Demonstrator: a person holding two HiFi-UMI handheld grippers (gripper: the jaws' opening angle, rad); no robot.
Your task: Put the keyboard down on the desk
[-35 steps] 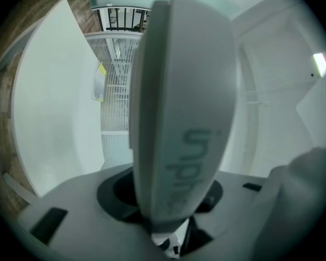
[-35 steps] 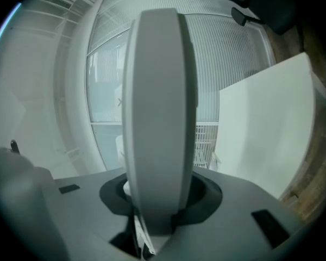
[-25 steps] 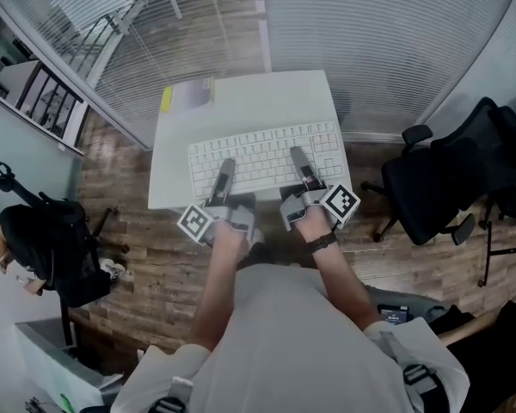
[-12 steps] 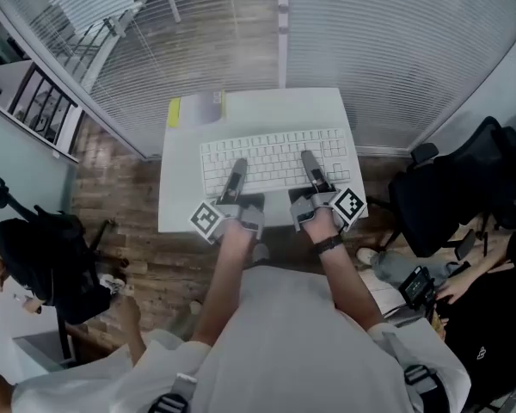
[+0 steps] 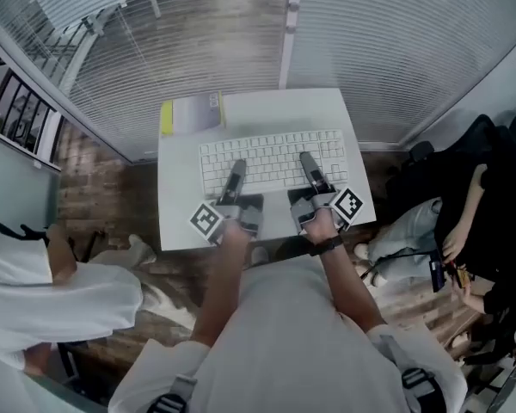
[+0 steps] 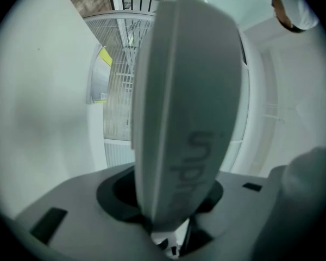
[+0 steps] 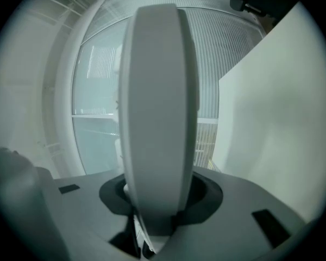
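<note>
Keyboard (image 5: 271, 157) deeper over desk (image 5: 181, 218) (margins free)

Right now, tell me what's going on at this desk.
A person holds a white keyboard over a small white desk. The left gripper and the right gripper are each clamped on its near edge. Both gripper views show a gap between keyboard and desk, so it seems not yet set down. A pad lies at the desk's far left corner.
</note>
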